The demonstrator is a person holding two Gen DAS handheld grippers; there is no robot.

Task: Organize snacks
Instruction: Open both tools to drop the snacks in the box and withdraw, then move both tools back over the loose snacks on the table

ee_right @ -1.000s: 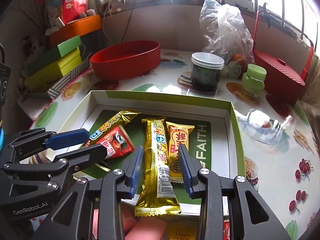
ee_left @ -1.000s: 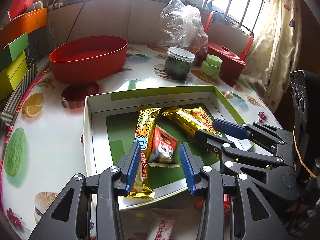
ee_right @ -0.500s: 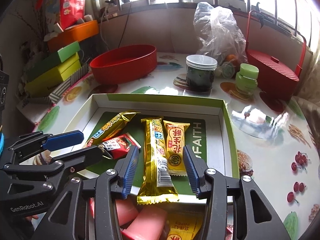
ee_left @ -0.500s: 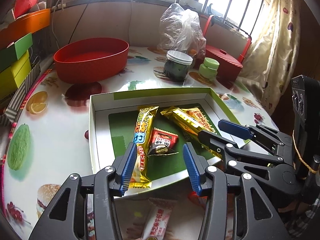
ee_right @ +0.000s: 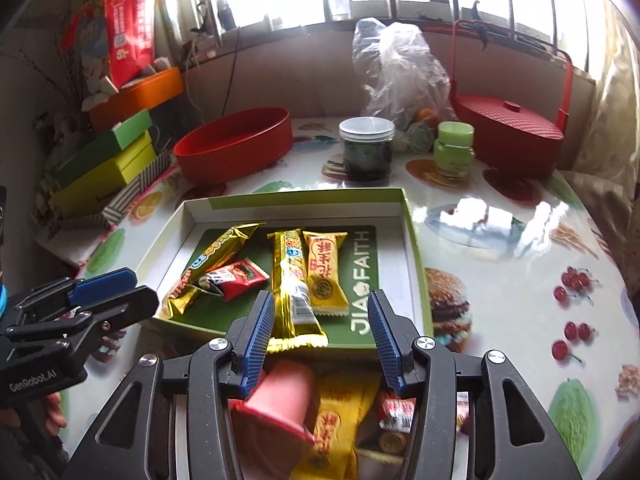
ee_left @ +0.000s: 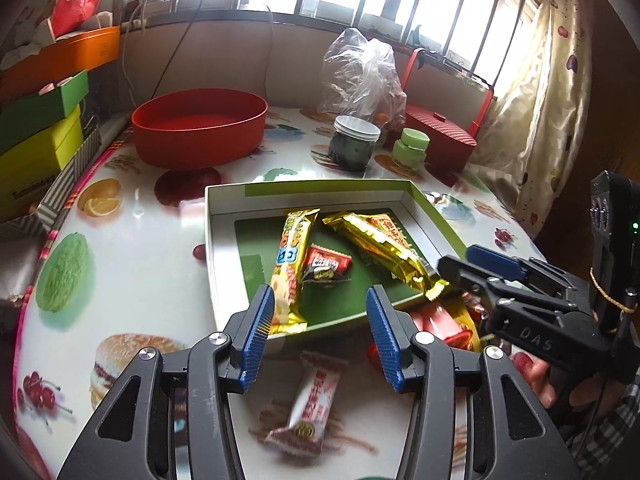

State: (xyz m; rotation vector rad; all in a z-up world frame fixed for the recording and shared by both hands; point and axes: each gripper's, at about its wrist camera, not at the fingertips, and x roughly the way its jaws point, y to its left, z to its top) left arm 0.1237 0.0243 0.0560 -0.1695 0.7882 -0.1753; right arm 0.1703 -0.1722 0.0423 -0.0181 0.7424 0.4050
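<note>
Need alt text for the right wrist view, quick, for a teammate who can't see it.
Open right tool hovers empty over the near edge of a green-rimmed box lid holding four wrapped snacks; more snacks lie below the tool, and the left tool sits at left.

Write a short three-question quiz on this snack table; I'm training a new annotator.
1. How many snack packets lie inside the green-rimmed box lid?
2. True or false: the red oval tub holds snacks.
3. Which is held right now? A) the small red packet B) the long gold bar C) nothing

Key
1. Four.
2. False; its inside shows bare.
3. C; the left gripper and right gripper both have their jaws apart, with nothing between the pads.
</note>
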